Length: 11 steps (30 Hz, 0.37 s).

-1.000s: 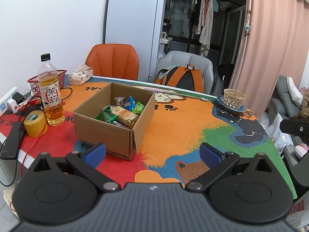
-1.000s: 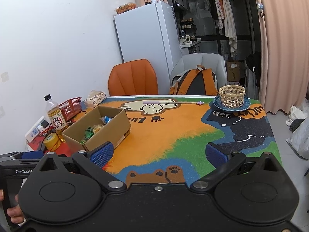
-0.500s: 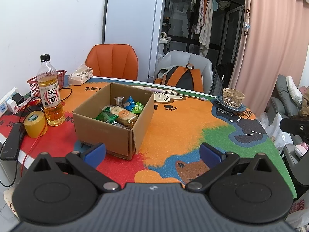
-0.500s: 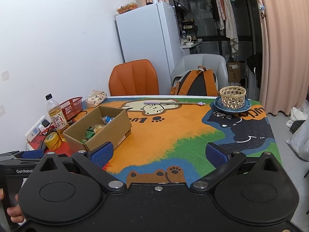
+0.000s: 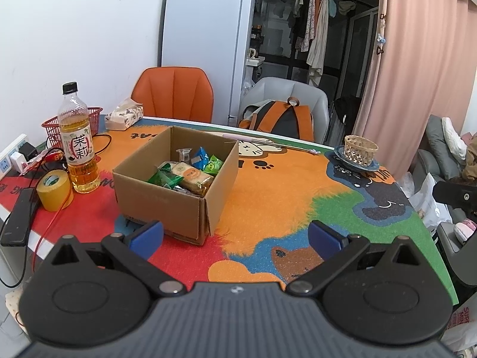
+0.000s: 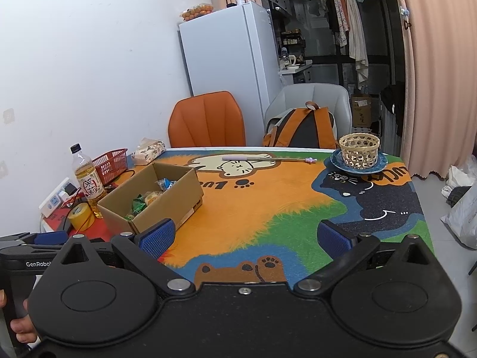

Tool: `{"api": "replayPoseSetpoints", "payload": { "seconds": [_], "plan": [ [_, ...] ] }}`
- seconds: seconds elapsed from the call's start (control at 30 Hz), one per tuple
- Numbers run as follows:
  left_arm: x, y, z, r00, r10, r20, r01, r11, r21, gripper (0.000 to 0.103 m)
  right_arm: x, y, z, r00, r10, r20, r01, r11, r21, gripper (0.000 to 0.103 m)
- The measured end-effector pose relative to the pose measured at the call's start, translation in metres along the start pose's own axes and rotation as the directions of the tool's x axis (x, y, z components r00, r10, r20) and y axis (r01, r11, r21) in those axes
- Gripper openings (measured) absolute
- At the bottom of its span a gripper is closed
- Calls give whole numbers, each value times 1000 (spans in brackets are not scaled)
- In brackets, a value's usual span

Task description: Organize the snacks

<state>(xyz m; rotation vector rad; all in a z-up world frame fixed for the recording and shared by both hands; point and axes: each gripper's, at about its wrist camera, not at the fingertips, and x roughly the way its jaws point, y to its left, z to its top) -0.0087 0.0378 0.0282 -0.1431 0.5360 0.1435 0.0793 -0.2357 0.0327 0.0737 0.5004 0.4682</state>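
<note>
Snack packets in green, blue and orange wrappers [image 5: 186,173] lie inside an open brown cardboard box [image 5: 167,205] on the left part of a table covered by a colourful cartoon-animal mat [image 5: 268,188]. Just left of the box stand a clear plastic bottle of amber tea [image 5: 78,143] and a yellow tape roll [image 5: 55,189]. The left gripper [image 5: 235,235] and right gripper [image 6: 243,237] hover near the table's front edge, each with blue-padded fingers spread wide apart, holding nothing.
</note>
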Motion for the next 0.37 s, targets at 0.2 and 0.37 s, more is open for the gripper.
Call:
{"api": "replayPoseSetpoints", "payload": {
  "seconds": [0.2,0.37],
  "plan": [
    [0,0,0,1000,0,-5,0,1000,-2,103,1,1,-1,1000,5,-12,-5,1000,-4,103],
    [1,1,-1,1000,-2,-6,2,1000,0,103,5,4,-4,999,13,-31,-13,1000,-10,103]
  ]
}}
